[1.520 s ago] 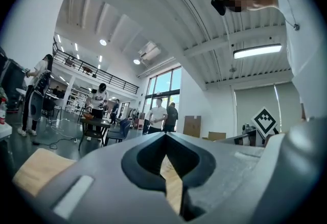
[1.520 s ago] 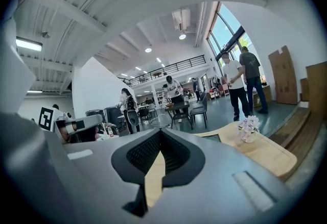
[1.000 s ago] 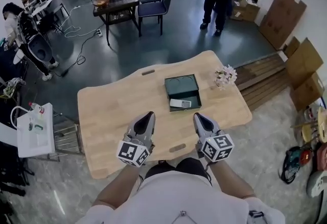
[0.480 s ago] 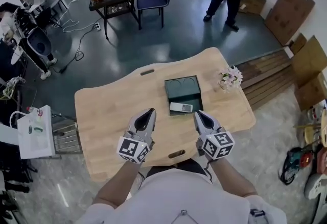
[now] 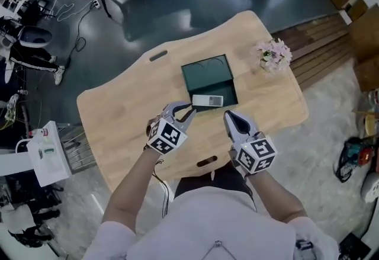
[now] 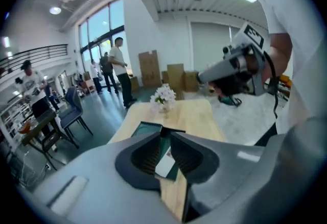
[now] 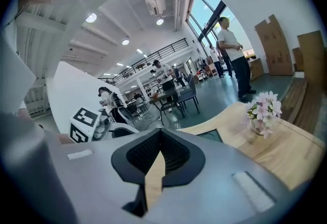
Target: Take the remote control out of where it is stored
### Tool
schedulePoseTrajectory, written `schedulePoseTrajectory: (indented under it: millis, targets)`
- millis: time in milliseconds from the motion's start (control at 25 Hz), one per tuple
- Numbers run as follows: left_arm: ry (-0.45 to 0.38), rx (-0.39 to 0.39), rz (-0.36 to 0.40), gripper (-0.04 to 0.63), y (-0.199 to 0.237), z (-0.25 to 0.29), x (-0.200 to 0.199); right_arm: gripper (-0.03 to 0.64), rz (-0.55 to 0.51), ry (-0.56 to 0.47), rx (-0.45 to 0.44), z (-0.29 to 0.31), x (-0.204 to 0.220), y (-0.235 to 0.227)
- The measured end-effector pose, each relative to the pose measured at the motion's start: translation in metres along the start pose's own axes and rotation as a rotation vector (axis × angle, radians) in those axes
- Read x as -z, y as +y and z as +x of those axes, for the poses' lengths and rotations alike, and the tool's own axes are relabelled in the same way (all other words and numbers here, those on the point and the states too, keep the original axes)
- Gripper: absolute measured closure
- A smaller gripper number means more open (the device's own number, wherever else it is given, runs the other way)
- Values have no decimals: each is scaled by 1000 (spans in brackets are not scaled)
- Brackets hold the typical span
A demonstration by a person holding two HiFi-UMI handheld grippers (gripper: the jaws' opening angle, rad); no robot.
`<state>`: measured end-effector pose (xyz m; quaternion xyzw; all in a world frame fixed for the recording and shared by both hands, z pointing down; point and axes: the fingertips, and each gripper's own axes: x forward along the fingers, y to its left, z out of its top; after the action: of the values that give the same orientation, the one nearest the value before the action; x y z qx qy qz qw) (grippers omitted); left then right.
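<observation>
A light grey remote control (image 5: 208, 100) lies flat at the near end of an open dark green box (image 5: 204, 72) on the wooden table (image 5: 118, 116). My left gripper (image 5: 179, 112) is turned inward, its tips just left of the remote and its jaws a little apart, with nothing held. Between those jaws in the left gripper view I see the remote (image 6: 166, 164) with the box (image 6: 145, 128) behind it. My right gripper (image 5: 228, 116) is shut and empty over the table's near side, a short way right of and nearer than the remote.
A small vase of pale pink flowers (image 5: 273, 54) stands on the table right of the box. The table's near edge has a handle slot (image 5: 206, 162). People stand on the floor beyond the table (image 6: 120, 67). A white cart (image 5: 44, 155) is at the left.
My left gripper has moved forward and to the right, up to the remote, and its jaws have parted slightly. The right gripper has barely moved. The head view has tipped further down.
</observation>
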<state>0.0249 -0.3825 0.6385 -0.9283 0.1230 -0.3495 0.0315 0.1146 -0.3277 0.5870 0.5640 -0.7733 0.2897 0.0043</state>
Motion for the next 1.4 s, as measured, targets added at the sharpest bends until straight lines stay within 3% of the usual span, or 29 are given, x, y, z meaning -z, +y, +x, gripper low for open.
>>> schedulePoseTrajectory:
  millis: [400, 640, 920, 1400]
  targets:
    - [467, 270, 369, 435, -13, 161, 125, 589, 90, 37, 94, -4, 41, -91]
    - [590, 349, 524, 393, -18, 202, 160, 589, 125, 46, 147, -20, 61, -131]
    - [706, 374, 583, 327, -22, 218, 189, 589, 137, 50, 156, -25, 70, -143]
    - [759, 383, 599, 324, -24, 234, 199, 589, 144, 85, 156, -22, 83, -143]
